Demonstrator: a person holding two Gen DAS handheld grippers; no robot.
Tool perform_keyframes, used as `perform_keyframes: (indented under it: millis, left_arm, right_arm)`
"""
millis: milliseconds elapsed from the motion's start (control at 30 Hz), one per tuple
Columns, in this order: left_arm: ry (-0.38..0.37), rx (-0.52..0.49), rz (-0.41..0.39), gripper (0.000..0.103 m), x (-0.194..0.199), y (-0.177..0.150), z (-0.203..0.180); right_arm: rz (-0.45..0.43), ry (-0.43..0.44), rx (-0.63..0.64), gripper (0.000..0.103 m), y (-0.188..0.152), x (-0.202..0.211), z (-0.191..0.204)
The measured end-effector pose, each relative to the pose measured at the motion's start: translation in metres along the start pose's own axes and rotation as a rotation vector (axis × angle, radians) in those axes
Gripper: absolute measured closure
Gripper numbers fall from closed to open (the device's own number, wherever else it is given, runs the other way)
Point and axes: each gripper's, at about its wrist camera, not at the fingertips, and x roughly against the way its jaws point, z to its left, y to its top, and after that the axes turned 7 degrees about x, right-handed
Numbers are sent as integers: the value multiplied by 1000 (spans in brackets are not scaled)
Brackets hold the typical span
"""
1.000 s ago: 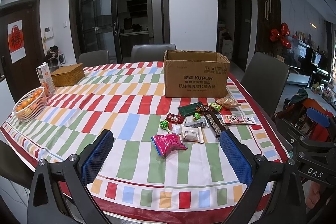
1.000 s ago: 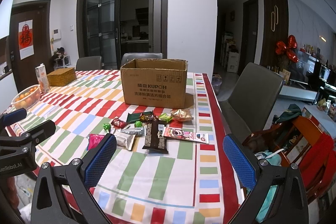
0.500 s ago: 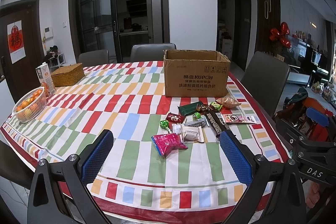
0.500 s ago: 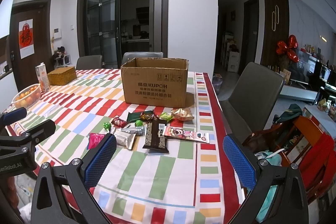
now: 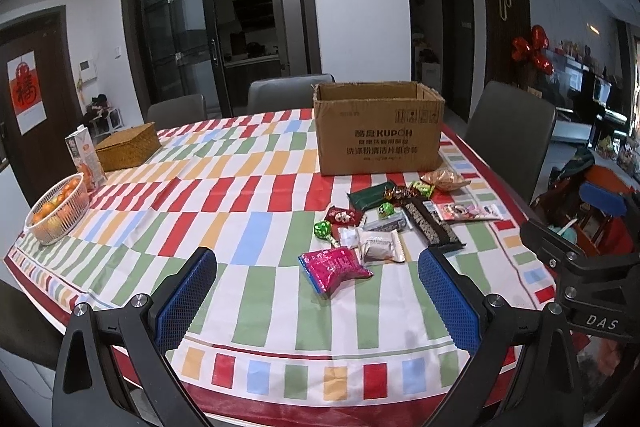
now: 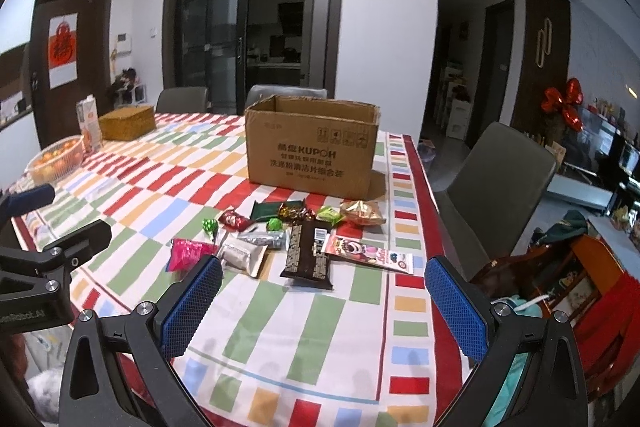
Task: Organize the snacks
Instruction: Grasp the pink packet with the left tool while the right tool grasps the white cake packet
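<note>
table (image 5: 260,219) wearing a cloth of red, green, blue and yellow blocks. white wire basket of oranges (image 5: 58,215) sitting at the far left edge; juice carton (image 5: 85,159) standing upright just behind it; woven lidded box (image 5: 128,146) lying further back, near the carton. grey chairs (image 5: 290,93) standing along the far side, another chair (image 6: 496,187) waiting at the right. red foil balloon (image 6: 564,103) hanging at far right. red paper sign (image 5: 25,93) hanging on the dark door at left.
</note>
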Motion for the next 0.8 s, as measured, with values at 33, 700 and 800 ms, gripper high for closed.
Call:
perform_keyframes:
  millis: [33, 700, 800]
  left_arm:
    - [0, -10, 2, 0, -3, -1, 0]
    - [-68, -304, 66, 11, -83, -8, 6]
    - [-90, -343, 79, 13, -96, -9, 3]
  right_arm:
    - [3, 6, 3, 0, 0, -2, 1]
    - [104, 165, 264, 14, 10, -101, 54]
    - [121, 194, 313, 19, 10, -114, 60]
